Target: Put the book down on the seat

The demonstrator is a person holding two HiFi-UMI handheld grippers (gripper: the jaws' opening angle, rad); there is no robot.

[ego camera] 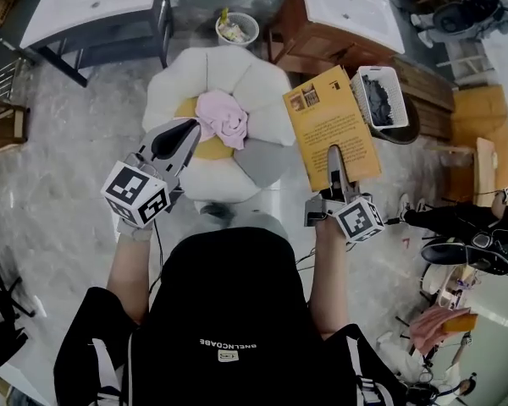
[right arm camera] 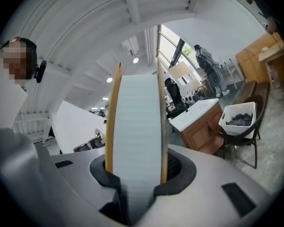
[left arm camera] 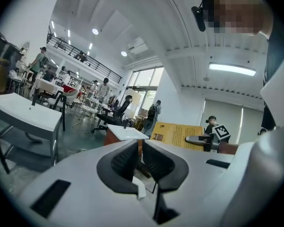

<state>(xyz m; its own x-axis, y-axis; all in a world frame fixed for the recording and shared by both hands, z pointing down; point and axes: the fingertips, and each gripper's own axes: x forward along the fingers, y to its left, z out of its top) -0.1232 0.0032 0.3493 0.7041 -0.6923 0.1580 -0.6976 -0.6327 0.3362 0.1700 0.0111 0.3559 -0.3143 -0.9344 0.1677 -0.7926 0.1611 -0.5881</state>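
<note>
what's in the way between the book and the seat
Nothing blocks the path: the book, clamped in the right hand-held gripper, hangs beside the seat's right edge. But a pink cloth lies on the seat's middle and the left hand-held gripper hovers over its left side; its right part looks bare.

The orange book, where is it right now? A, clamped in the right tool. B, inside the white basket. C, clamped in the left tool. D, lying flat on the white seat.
A: the right tool is shut on the book, whose white page edge stands between its jaws in the right gripper view.
</note>
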